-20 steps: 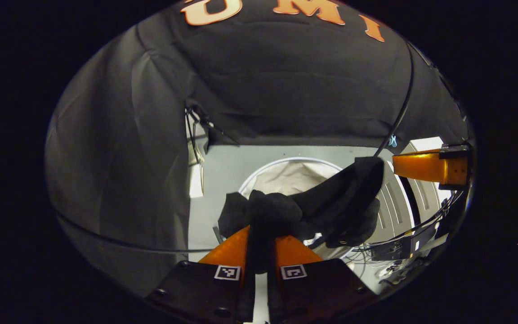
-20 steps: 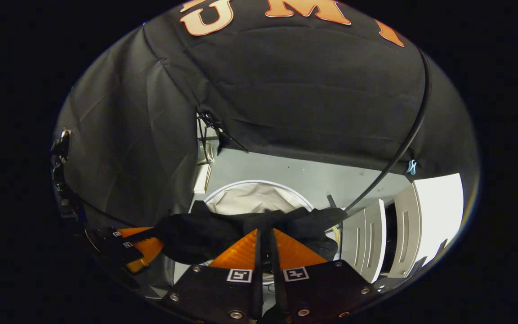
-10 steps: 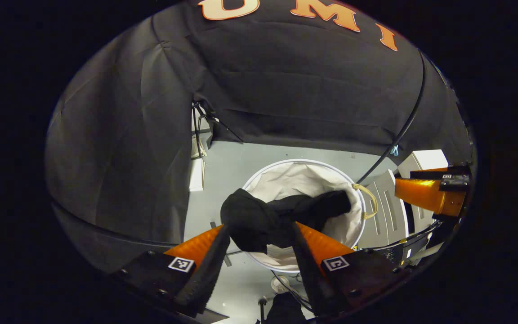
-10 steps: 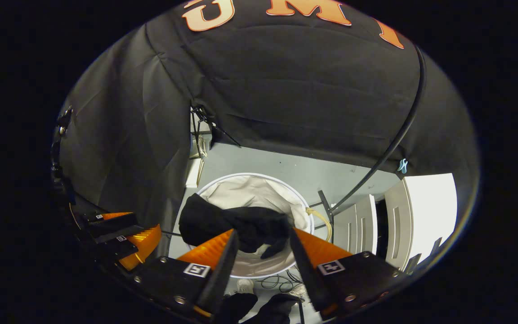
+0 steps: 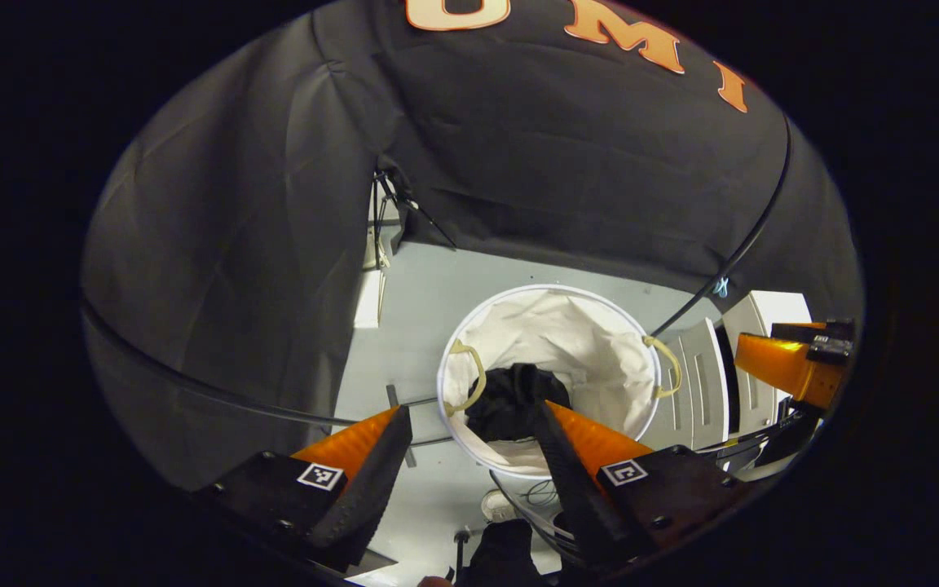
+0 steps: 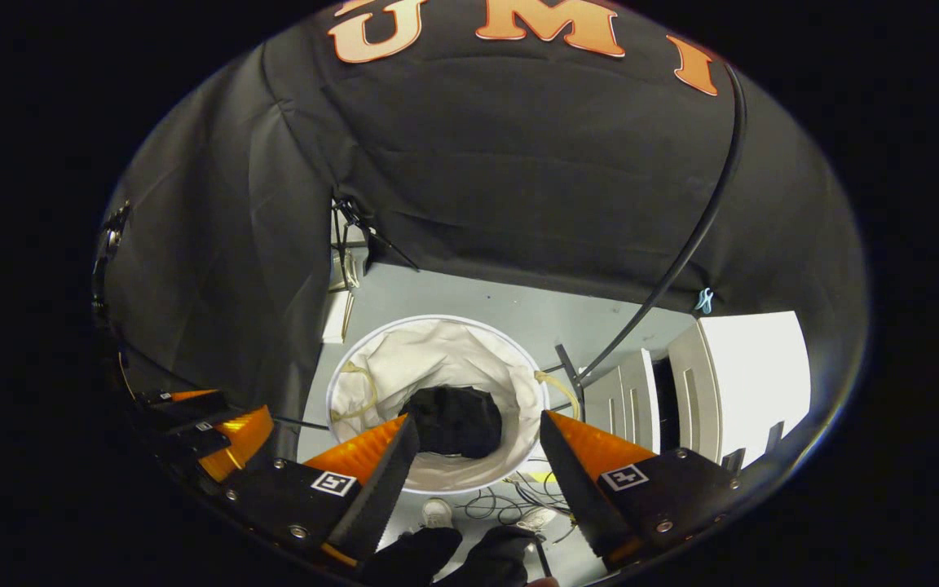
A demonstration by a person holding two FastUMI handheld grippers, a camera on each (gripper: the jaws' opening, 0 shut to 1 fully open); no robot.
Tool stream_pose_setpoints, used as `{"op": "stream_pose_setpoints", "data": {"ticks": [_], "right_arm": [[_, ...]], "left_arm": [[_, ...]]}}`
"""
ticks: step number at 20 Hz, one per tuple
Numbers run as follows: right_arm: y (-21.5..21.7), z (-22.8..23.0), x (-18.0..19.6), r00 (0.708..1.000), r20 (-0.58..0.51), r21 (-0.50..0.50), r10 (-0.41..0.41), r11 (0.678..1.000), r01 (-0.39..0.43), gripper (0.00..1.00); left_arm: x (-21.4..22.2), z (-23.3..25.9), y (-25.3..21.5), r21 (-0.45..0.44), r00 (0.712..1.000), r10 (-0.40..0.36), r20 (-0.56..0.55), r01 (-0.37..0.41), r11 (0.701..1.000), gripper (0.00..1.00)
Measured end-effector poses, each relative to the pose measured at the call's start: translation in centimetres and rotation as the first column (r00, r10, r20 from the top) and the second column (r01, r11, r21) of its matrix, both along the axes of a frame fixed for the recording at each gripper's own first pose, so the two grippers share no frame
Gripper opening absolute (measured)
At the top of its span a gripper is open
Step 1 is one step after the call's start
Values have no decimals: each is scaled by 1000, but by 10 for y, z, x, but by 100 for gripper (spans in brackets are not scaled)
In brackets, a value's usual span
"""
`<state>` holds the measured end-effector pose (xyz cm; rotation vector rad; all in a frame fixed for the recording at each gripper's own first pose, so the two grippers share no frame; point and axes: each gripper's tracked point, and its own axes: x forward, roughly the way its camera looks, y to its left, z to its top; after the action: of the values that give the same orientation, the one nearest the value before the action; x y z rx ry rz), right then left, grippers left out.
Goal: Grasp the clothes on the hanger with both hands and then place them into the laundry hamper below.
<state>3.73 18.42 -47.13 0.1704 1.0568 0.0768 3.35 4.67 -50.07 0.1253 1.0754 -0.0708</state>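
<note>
Below on grey floor point(image 6: 469, 306), clothes point(image 6: 453, 420) lie in the hamper point(image 6: 445, 350); both tongs, left gripper point(image 5: 469, 420) and right gripper point(image 6: 473, 428), spread empty, should lift toward 12 o'clock clear of the rim.

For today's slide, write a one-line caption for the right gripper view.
Open right gripper poised above the white laundry hamper, black clothes lying bunched inside it.

Soft, matt black cloth, the clothes point(image 6: 453, 420) lie crumpled inside a laundry hamper point(image 6: 469, 359) of creased off-white fabric with pale cord handles. The right gripper point(image 6: 473, 444) has glossy orange plastic fingers point(image 6: 363, 448) edged with ridged black pads, above a smooth grey floor point(image 5: 421, 302).
</note>
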Motion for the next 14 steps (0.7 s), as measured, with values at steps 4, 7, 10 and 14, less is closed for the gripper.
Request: {"op": "stream_pose_setpoints", "data": {"ticks": [4,7,10,14], "right_arm": [[-9,30,-12,1000,14,-15,-5,1000,5,93],[-20,62,-12,999,50,-38,-21,999,23,93],[-26,100,-11,993,110,-32,-47,998,51,93],[-31,144,-16,982,183,-31,-51,998,58,93]], "left_arm": [[9,36,4,-35,998,15,60,-13,999,99],[15,67,1,-60,994,3,106,4,998,98],[17,113,2,-80,985,-5,172,19,997,98],[5,166,-1,-110,972,1,233,26,994,98]]}}
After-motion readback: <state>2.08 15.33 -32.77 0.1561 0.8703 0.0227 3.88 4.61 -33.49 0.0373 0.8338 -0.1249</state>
